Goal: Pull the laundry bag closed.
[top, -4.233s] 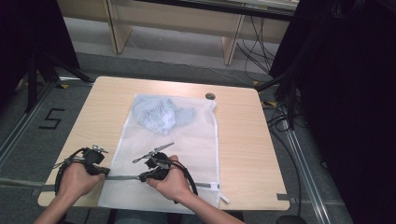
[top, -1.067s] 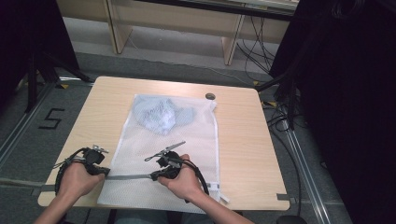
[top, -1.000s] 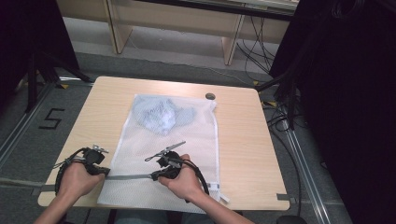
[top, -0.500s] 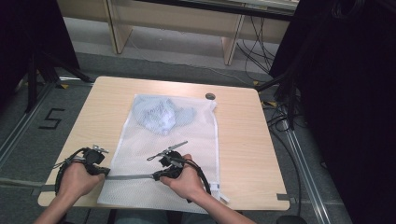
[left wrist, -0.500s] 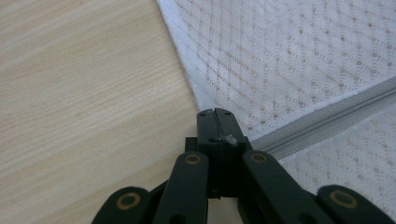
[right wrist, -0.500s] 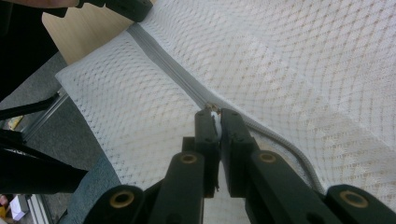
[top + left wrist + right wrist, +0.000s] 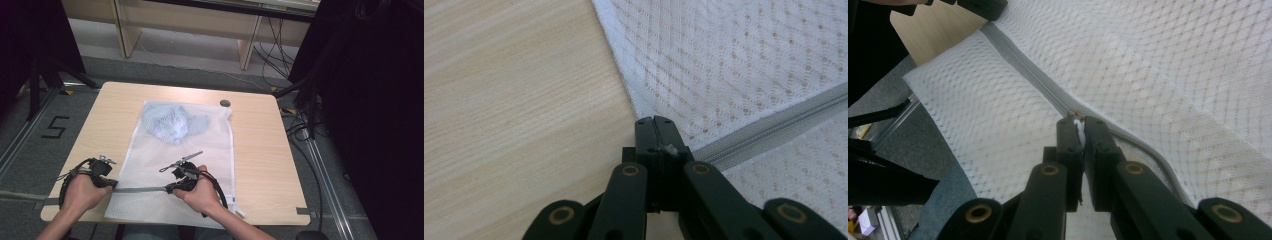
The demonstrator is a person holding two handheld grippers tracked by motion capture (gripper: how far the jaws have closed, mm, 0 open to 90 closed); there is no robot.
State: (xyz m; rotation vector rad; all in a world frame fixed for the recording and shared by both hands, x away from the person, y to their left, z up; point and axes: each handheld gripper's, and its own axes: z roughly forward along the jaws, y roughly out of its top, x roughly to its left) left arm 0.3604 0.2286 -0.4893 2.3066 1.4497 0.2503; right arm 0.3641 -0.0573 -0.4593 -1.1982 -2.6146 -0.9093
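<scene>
On the near half of the wooden table (image 7: 260, 150), the white mesh laundry bag (image 7: 200, 150) is lying flat with a pale blue garment (image 7: 172, 122) bunched inside its far end, and its grey zipper (image 7: 142, 189) is running across the near end between my two hands. I am clenching my right gripper (image 7: 1078, 125) on the small zipper pull (image 7: 1077, 123), the jaws pressed together with the white tab pinched between their tips, midway along the track. I am clamping my left gripper (image 7: 655, 127) on the bag's left edge, right where the zipper meets the hem, jaws closed on the fabric to anchor it. My worry from here is the mesh: it is looking slack and rippled around the slider, so if I am pulling without keeping the track taut against my left hold, the loose netting could be drawn into the slider and jam it. The tab is tiny, too, so an off-line tug could slip it out of my tips.
</scene>
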